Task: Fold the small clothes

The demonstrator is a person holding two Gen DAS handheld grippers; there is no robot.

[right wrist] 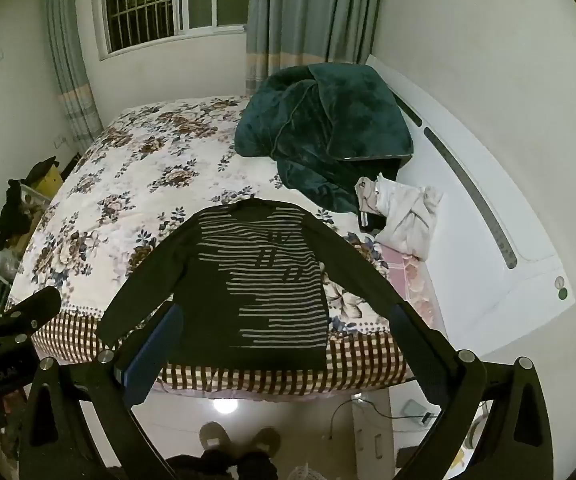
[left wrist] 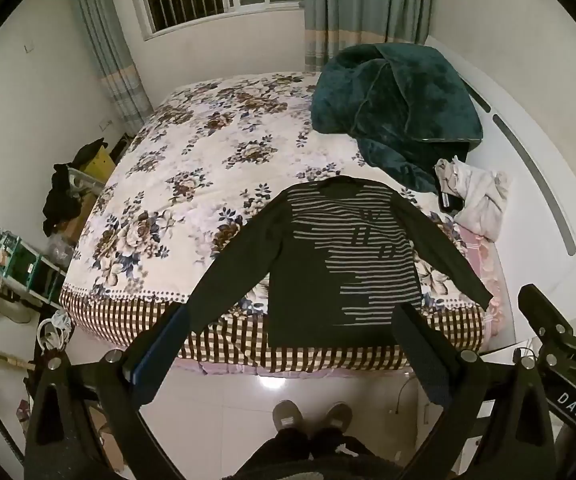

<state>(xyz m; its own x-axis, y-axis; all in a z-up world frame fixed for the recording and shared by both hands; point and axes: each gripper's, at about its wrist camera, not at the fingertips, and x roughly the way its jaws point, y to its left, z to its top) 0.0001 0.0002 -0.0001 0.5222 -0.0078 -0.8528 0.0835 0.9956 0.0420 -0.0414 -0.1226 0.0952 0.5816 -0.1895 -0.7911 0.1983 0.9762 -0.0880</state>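
Both grippers hang above the floor at the bed's near edge: the left hand-held gripper point(left wrist: 288, 344) and the right hand-held gripper point(right wrist: 284, 344) each stand spread wide with nothing between the fingers. Beyond them a dark striped sweater point(left wrist: 328, 264) lies flat on the floral bed point(left wrist: 192, 168), sleeves spread, hem at the near edge. A teal blanket point(left wrist: 400, 104) is heaped at the far right.

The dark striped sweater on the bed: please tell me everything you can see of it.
The dark striped sweater lies flat, face up, on the floral bedspread, near the bed's front edge. It looks like soft knit, long-sleeved, with pale horizontal stripes across the chest and one side; the rest is plain dark. Both sleeves spread outward at an angle. It is unfolded. Nothing but the bedspread touches it; both tongs stand open and short of it.
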